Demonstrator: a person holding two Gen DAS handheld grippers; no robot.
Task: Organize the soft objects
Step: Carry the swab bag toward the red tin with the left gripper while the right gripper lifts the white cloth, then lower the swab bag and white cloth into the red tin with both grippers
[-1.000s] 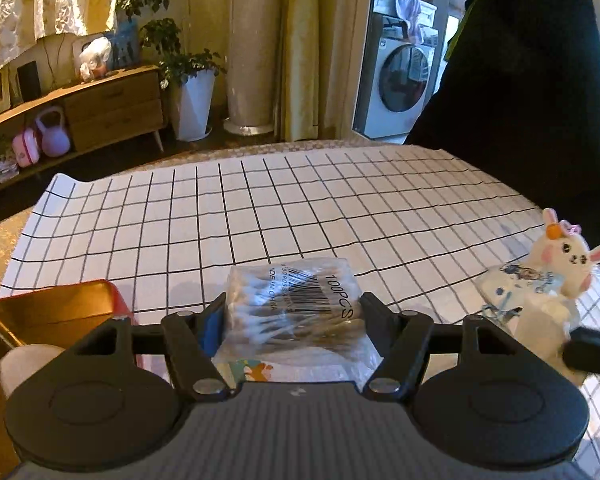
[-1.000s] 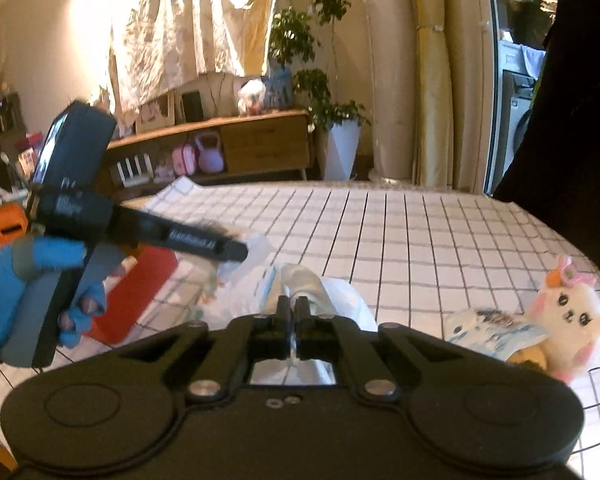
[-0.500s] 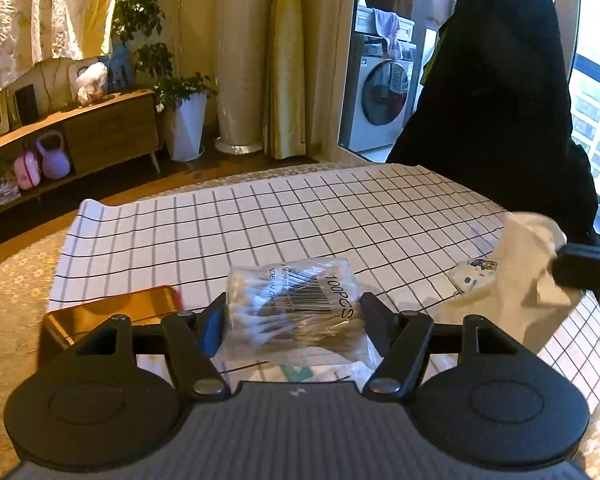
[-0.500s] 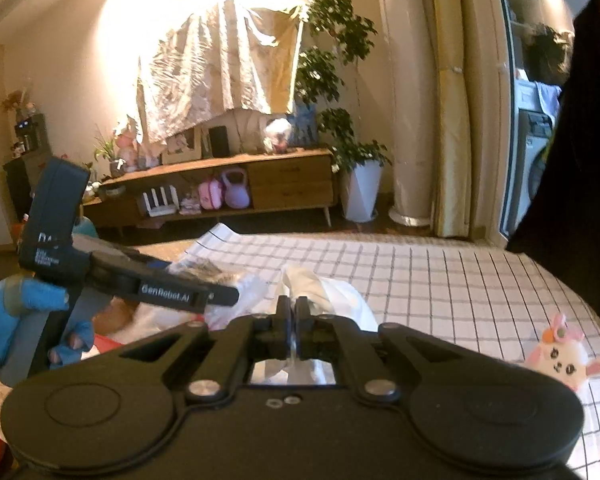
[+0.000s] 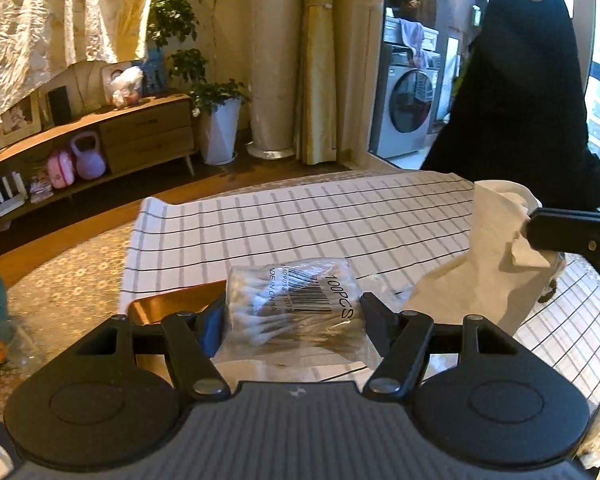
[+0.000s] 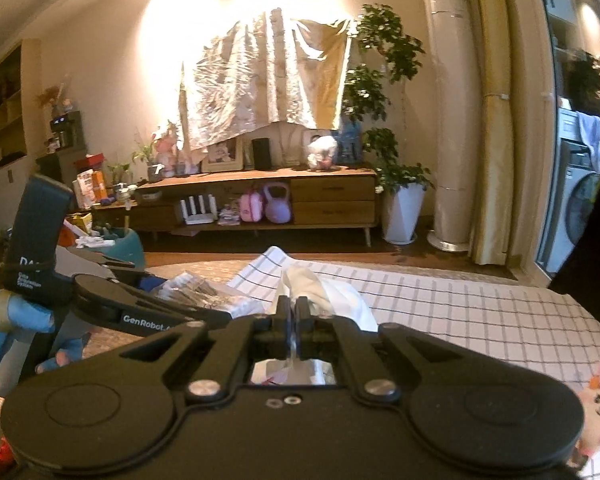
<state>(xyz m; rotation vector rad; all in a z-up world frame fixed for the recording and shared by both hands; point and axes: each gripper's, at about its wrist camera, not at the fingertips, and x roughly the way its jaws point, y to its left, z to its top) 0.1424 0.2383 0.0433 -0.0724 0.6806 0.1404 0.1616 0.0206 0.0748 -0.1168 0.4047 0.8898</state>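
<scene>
Left tool clamped a clear bag of cotton swabs between its fingers, raised above the checked surface. Right tool, pinched nearly closed, held a white cloth lifted off that surface. A pink plush toy lay on the surface at the right, with a gold tray near the left tool.

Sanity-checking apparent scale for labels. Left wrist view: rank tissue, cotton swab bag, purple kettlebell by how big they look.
1. tissue, held up in the right gripper
2. cotton swab bag, clamped in the left gripper, looks close in size; nearness inflates both
3. purple kettlebell, far off
</scene>
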